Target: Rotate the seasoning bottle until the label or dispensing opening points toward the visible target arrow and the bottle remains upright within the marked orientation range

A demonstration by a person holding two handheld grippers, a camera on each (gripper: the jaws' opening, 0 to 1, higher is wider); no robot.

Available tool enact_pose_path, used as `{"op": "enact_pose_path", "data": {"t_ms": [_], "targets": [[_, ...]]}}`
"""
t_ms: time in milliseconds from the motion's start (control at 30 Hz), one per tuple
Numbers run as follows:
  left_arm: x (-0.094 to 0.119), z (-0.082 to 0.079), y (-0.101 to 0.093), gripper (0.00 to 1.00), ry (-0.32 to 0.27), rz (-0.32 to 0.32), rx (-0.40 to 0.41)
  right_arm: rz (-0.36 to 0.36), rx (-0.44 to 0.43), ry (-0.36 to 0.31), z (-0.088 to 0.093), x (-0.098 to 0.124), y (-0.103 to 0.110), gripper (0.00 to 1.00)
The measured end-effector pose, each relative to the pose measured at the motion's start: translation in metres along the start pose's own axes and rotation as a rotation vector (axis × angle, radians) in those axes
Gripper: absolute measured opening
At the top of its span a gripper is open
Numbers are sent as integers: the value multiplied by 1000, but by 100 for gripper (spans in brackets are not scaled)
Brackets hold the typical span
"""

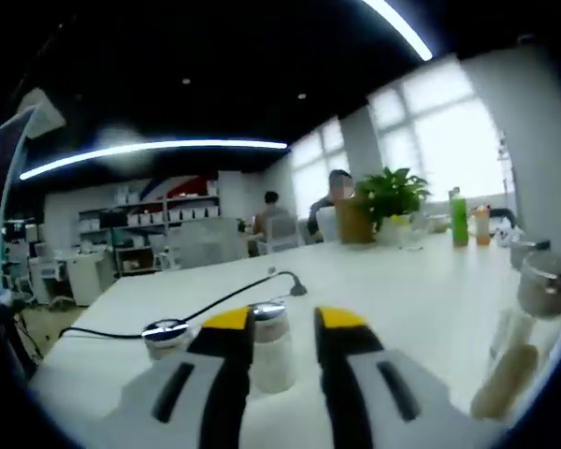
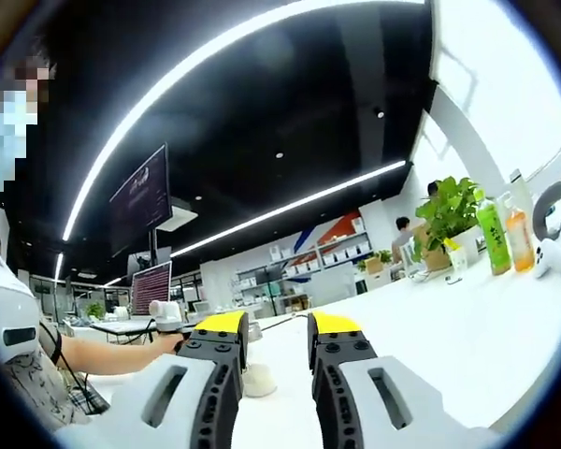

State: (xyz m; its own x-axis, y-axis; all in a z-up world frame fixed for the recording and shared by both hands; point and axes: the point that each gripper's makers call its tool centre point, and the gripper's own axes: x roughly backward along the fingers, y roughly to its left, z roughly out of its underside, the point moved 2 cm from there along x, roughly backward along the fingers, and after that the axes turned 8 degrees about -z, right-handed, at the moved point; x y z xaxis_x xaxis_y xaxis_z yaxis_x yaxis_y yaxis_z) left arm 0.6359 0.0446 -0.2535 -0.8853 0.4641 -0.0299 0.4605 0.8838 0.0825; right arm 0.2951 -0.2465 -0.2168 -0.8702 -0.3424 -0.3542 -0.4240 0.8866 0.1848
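Left gripper view: left tool [image 1: 283, 323], jaws yellow-tipped, spread w/ a gap between them, pinching nothing. Just beyond the tips, between the jaws but nearer the left one, stands 1 seasoning bottle [image 1: 271, 351], upright, pale body, shiny metal cap; contact w/ the jaw cannot be told. To its left, 1 more metal-capped shaker [image 1: 166, 337], lower in the frame, partly hidden by the jaw. A black cable [image 1: 206, 309] runs across the white desk [image 1: 393, 281] from the left edge to a small dark end piece behind the bottles. At the right edge, 1 tall clear grinder [image 1: 533, 327] w/ grey top, blurred; a second grey-capped container [image 1: 526, 251] behind it. Far end of desk: 1 potted plant [image 1: 389, 198], 1 green bottle [image 1: 459, 219], 1 orange bottle [image 1: 482, 225]. 2 seated people in the background, near shelving along the back wall.

Right gripper view: right tool [image 2: 276, 327], jaws likewise spread, nothing pinched. 1 small white object [image 2: 258, 381] sits on the desk [image 2: 467, 327] just beside the left jaw; its kind is too unclear to tell. A person's forearm [image 2: 122, 354] reaches in from the left. Right side: 1 plant [image 2: 449, 217], 1 green bottle [image 2: 492, 237], 1 orange bottle [image 2: 518, 238], 1 white controller-like item [image 2: 552, 254]. 2 monitors [image 2: 142, 198] hang at left.
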Motion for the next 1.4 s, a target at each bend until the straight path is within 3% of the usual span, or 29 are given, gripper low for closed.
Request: {"op": "enact_pose_path", "data": {"t_ms": [133, 367, 500, 633, 933, 1167, 1400], "targets": [[-7, -1, 4, 31, -22, -28, -34, 0, -7, 4, 2, -1, 0, 24], [-20, 2, 6, 37, 4, -54, -33, 0, -5, -3, 1, 1, 3, 24], [-29, 6, 1, 40, 5, -63, -81, 12, 1, 2, 1, 2, 1, 24], [-36, 16, 9, 41, 35, -109, 25, 24, -10, 0, 2, 3, -3, 24], [-45, 27, 16, 41, 40, -129, -4, 23, -22, 6, 5, 3, -5, 23], [-49, 16, 14, 40, -10, -102, -35, 19, -27, 15, 8, 1, -5, 21], [-49, 19, 7, 36, -4, -76, -82, 20, -24, 1, 5, 2, -6, 20]]}}
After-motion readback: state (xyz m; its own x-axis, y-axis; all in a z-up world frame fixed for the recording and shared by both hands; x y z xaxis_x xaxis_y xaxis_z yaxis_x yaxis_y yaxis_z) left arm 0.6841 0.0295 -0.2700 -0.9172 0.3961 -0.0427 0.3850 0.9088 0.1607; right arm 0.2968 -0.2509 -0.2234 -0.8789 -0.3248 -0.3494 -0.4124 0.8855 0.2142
